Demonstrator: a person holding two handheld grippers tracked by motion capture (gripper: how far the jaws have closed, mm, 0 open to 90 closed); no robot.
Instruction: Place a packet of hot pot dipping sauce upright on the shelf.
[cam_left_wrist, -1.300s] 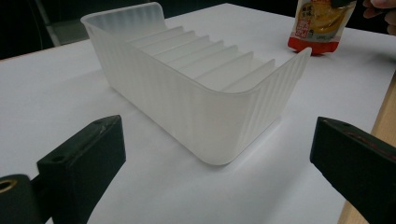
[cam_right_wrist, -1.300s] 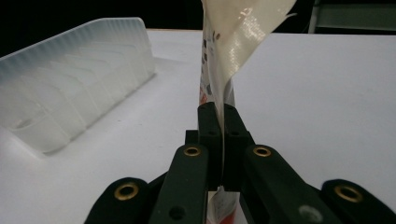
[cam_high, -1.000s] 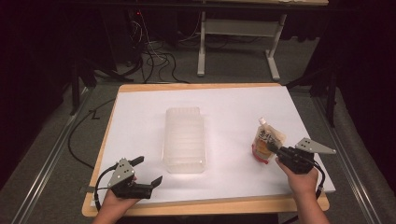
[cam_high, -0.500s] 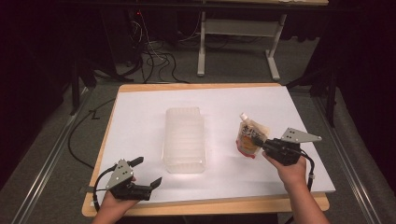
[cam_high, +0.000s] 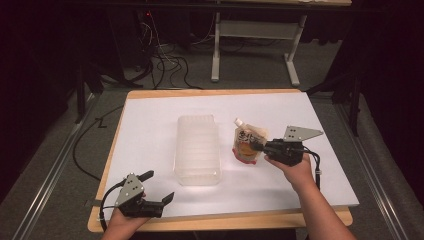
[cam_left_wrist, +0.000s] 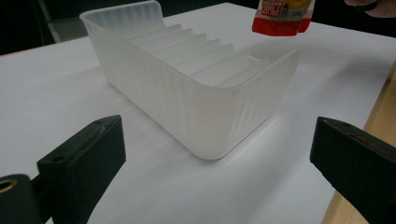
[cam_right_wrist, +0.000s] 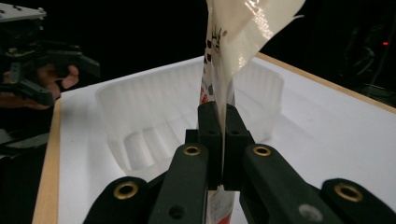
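The right gripper (cam_high: 259, 145) is clamped on the edge of a spouted pouch (cam_high: 246, 143), held off the worktop just right of the clear ribbed bin (cam_high: 196, 148) at mid-table. Likely headed for the bin: keep the pinch firm, lift above the rim, lower it between the ribs. The right forearm reaches in from the near edge. The left gripper (cam_high: 159, 186), jaws wide apart, rests at the near-left corner.

White sheet (cam_high: 150, 135) covers the wooden table (cam_high: 200, 93); cables (cam_high: 160, 65) behind.
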